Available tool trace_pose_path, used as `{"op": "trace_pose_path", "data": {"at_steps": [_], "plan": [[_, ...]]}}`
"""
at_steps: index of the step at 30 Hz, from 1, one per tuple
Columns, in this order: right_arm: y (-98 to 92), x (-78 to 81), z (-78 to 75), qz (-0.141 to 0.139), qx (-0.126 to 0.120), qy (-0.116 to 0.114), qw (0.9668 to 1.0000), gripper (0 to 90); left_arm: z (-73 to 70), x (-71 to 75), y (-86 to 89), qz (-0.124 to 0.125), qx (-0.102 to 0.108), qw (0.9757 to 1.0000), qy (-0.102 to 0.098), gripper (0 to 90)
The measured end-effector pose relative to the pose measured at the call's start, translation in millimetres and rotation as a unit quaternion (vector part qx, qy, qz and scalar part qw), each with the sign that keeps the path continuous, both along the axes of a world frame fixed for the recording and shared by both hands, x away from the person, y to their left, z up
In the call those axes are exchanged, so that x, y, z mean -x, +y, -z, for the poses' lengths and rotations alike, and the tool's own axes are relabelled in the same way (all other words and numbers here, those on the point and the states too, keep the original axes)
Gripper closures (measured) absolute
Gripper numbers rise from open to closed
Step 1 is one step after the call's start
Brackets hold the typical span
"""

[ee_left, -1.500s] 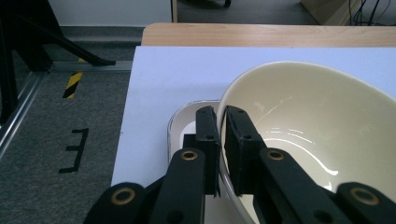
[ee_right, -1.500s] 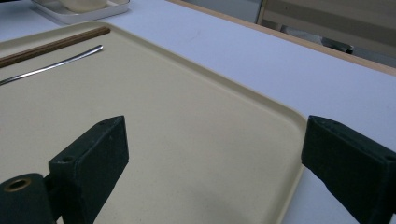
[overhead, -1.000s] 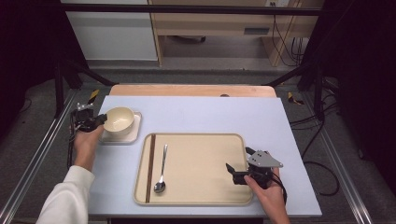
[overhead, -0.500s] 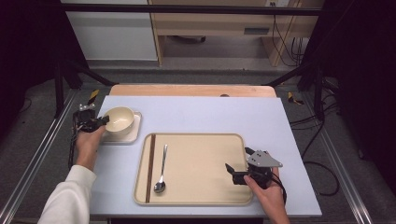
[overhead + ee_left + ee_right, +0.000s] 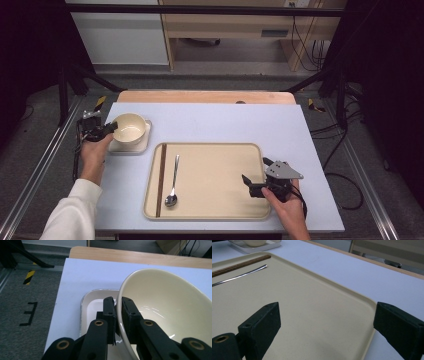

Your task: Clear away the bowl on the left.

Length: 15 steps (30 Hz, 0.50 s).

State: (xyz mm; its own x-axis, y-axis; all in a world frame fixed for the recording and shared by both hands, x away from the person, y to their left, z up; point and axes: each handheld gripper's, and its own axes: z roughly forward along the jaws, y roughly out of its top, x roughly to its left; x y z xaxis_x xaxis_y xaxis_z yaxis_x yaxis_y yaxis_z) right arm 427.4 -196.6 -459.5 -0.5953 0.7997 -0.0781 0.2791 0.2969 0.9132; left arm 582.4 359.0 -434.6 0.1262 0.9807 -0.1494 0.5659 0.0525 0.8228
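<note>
A cream bowl (image 5: 129, 128) stands on a small white dish (image 5: 142, 145) at the table's left. My left gripper (image 5: 111, 127) is shut on the bowl's near-left rim. In the left gripper view one jaw is outside the wall and the other inside the bowl (image 5: 162, 310), above the dish (image 5: 92, 300). My right gripper (image 5: 255, 180) is open just above the right end of the beige tray (image 5: 215, 170), with nothing between its jaws. In the right gripper view its jaws straddle the tray's right rim (image 5: 362, 302).
A metal spoon (image 5: 173, 180) and a pair of dark brown chopsticks (image 5: 160, 180) lie lengthwise on the left part of the tray. A wooden strip (image 5: 205, 96) runs along the table's far edge. Black frame posts stand at both far corners.
</note>
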Motion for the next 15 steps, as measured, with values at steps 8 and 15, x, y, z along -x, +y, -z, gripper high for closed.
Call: {"op": "trace_pose_path", "data": {"at_steps": [8, 15], "plan": [[-0.5, 0.4, -0.5, 0.001, 0.000, -0.001, 1.0000, 7.7, -14.6, 9.5, -13.4, 0.022, 0.011, 0.9996, -0.014, 81.9], [-0.9, 0.5, -0.9, 0.002, -0.002, -0.002, 1.0000, 7.6, -29.1, 22.5, -30.8, 0.056, 0.021, 0.9977, -0.032, 81.9]]}}
